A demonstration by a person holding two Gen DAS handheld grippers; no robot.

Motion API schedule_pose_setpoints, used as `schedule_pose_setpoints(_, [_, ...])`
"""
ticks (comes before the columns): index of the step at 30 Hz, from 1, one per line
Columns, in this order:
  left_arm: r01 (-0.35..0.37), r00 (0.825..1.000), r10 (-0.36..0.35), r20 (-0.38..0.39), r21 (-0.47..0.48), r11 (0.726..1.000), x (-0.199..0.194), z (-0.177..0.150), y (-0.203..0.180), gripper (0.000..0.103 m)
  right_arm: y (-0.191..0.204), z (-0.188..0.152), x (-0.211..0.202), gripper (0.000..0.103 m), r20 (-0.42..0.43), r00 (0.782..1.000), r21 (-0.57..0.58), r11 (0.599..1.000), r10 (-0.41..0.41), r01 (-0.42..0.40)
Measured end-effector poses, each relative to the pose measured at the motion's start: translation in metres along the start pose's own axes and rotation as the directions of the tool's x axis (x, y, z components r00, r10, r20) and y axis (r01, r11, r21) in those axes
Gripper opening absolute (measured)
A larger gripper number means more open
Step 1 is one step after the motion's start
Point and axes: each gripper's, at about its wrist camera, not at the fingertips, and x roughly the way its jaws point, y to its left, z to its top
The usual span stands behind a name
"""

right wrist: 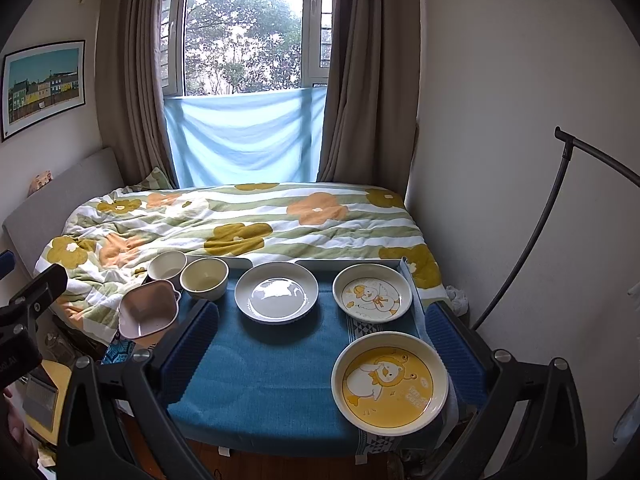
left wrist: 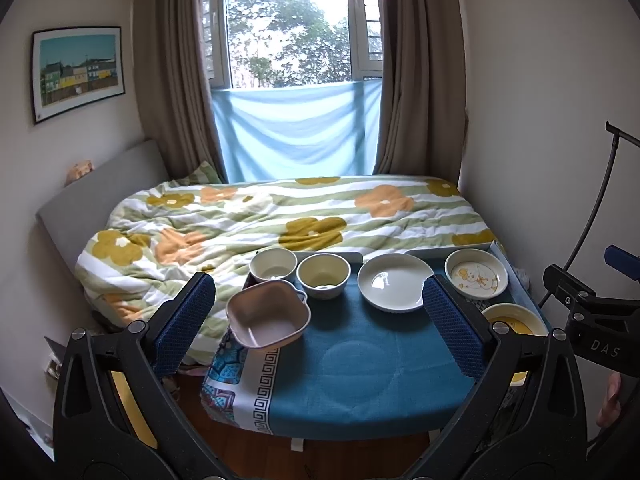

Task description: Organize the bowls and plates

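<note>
A small table [right wrist: 260,380] wears a blue cloth [right wrist: 280,360]. Three bowls [right wrist: 204,279] line its far-left corner. Three plates [right wrist: 276,292] sit toward its right edge.

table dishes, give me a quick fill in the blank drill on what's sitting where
1. The plain grey plate sits on a ____ cloth.
2. The plate nearest the right gripper has a ____ centre with a duck picture.
3. The pink bowl is ____ in shape, unlike the two round bowls behind it.
4. The fingers of both grippers are ____.

Missing words: blue; yellow; square; open
</note>
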Motion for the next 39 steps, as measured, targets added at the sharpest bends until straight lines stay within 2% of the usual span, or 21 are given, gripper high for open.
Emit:
schedule_pose_setpoints(21, [-0.002, 1.0, 0.002, -0.007, -0.001, 1.0, -0.004, 0.0, 0.0, 0.103, 0.004, 0.006, -0.004, 0.103, 0.005, 1.0, -0.003, 1.0, 0.004, -0.004])
schedule_pose_setpoints(33, [-0.013, 1.0, 0.012, 0.027, 0.008, 1.0, -0.012, 0.001, 0.001, 0.103, 0.003, 0.006, -0.004, 0.103, 0.006, 1.0, -0.001, 1.0, 0.006, -0.006])
schedule_pose_setpoints(39, [-0.002, 1.0, 0.002, 0.012, 0.015, 1.0, -0.009, 0.001, 0.0, 0.103, 0.005, 0.007, -0.005, 0.103, 0.005, 1.0, 0.0, 1.0, 0.005, -0.005])
